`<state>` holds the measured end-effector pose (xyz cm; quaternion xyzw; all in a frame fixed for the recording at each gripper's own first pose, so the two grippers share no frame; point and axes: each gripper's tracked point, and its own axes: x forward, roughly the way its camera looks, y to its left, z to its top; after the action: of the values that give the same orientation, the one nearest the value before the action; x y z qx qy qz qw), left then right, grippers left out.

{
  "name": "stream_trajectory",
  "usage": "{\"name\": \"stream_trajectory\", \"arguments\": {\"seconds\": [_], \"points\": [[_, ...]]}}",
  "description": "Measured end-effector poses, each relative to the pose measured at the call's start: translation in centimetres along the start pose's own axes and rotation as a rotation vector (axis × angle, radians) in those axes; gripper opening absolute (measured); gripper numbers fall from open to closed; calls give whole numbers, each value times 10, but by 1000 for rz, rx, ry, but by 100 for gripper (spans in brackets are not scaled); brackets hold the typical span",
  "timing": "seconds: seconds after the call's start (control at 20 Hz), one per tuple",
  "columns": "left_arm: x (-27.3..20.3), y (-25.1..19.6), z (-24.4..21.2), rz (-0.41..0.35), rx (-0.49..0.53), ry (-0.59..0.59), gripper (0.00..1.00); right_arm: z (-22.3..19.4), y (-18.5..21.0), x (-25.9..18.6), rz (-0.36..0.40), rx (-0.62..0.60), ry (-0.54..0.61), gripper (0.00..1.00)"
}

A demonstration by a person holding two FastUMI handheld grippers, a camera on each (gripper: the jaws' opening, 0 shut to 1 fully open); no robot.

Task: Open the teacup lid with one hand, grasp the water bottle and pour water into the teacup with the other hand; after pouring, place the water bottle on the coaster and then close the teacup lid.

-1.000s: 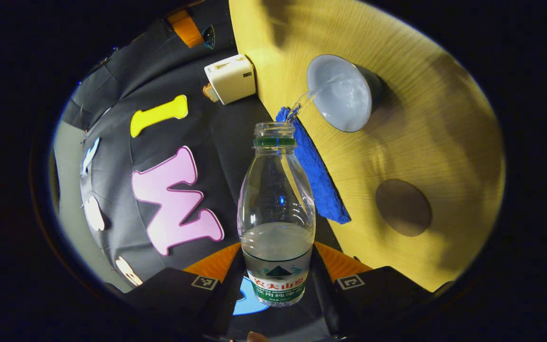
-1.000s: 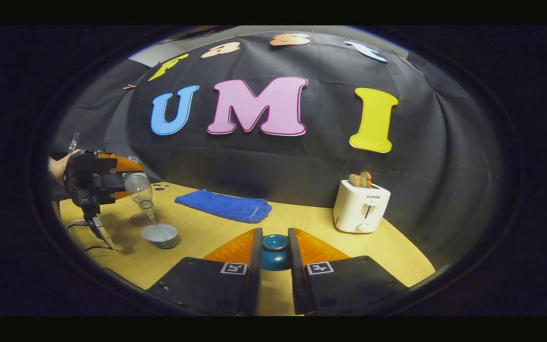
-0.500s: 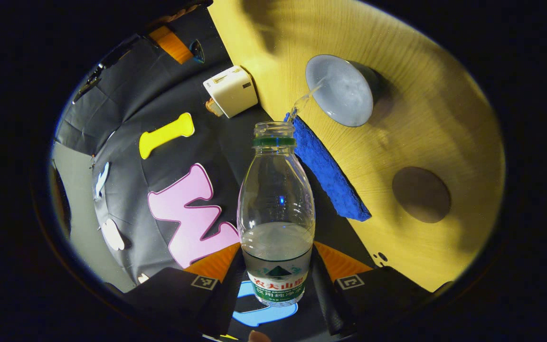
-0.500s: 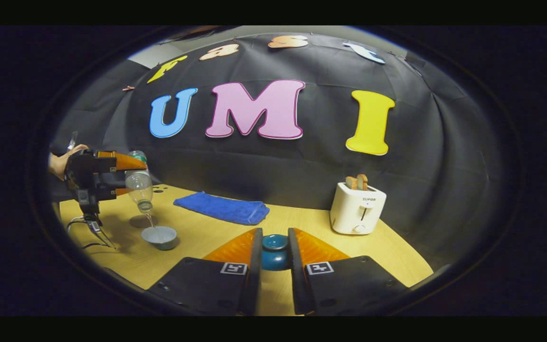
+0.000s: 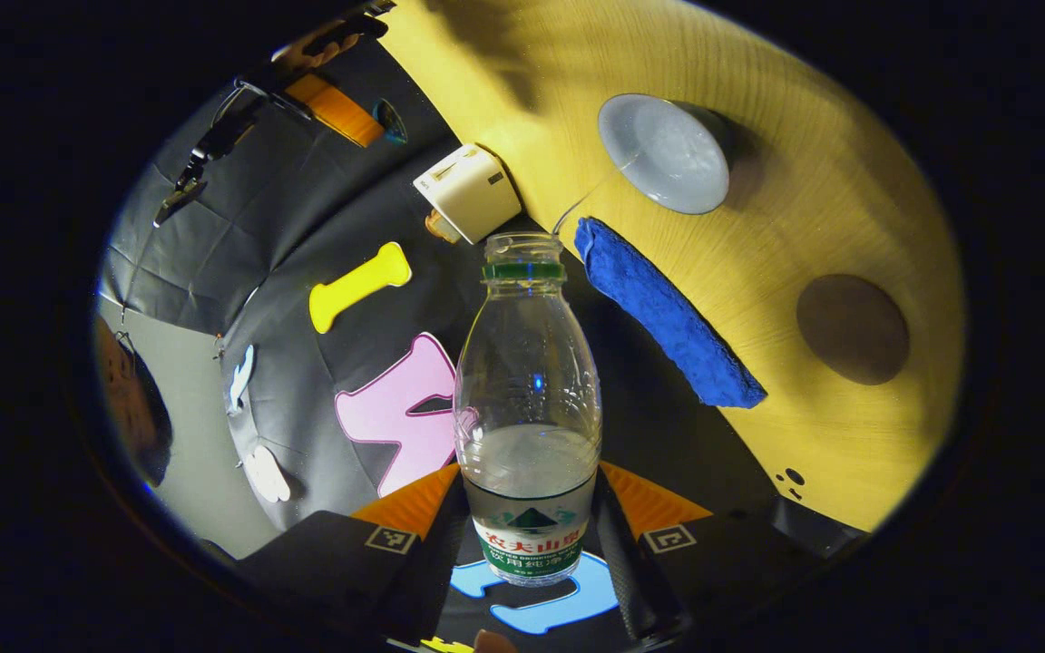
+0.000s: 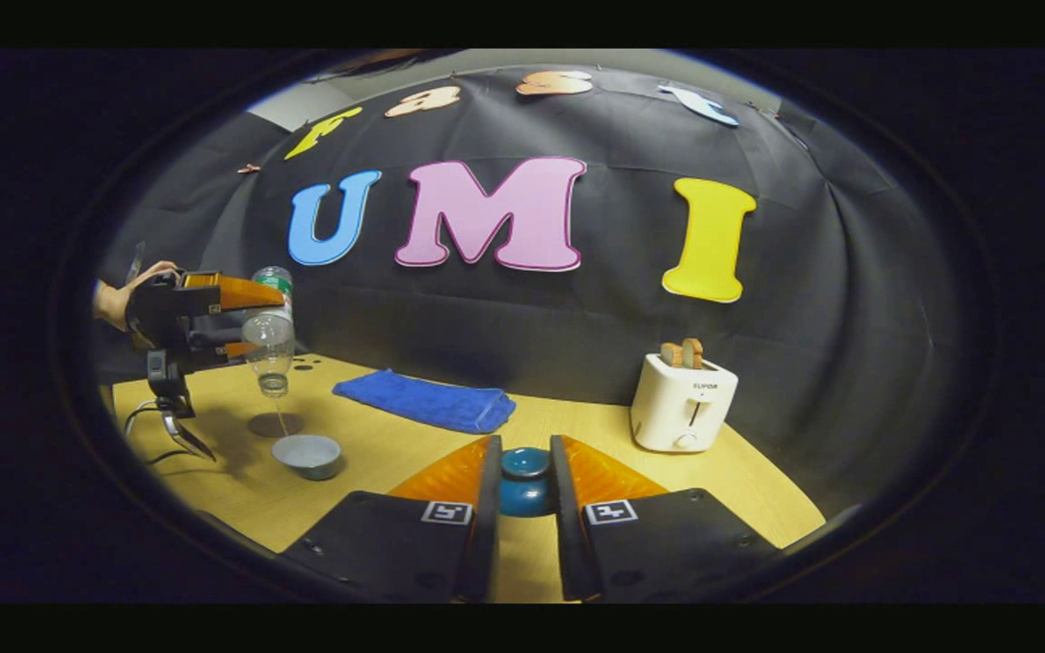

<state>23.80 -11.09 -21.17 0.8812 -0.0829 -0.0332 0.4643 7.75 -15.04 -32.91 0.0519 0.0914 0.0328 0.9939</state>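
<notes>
clear water bottle (image 5: 527, 399) tipped, clamped in left gripper (image 5: 527, 535), thin stream into teacup (image 5: 665, 152); right gripper (image 6: 525, 485) pinches teacup lid (image 6: 524, 481).

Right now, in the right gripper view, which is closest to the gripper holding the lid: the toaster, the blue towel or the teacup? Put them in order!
From the right gripper:
1. Blue towel, ahead, slightly left.
2. Toaster, ahead right; close call with the towel.
3. Teacup, far left.
</notes>
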Motion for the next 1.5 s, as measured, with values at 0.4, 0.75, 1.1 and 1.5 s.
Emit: {"name": "stream_trajectory", "arguments": {"seconds": [0.4, 0.75, 1.1, 1.5], "points": [[-1, -51, 12, -177, -326, 35, 75, -3, 4, 1, -6, 6, 7, 36], [-30, -81, 52, -347, -1246, 110, 75, -6, 21, 3, -7, 6, 24, 36], [-29, -59, 34, -238, -1932, 136, 75, -2, 41, 9, -6, 17, 19, 30], [-47, -58, 32, -184, -2292, 182, 75, 3, 56, 14, -2, 30, 19, 35]]}}
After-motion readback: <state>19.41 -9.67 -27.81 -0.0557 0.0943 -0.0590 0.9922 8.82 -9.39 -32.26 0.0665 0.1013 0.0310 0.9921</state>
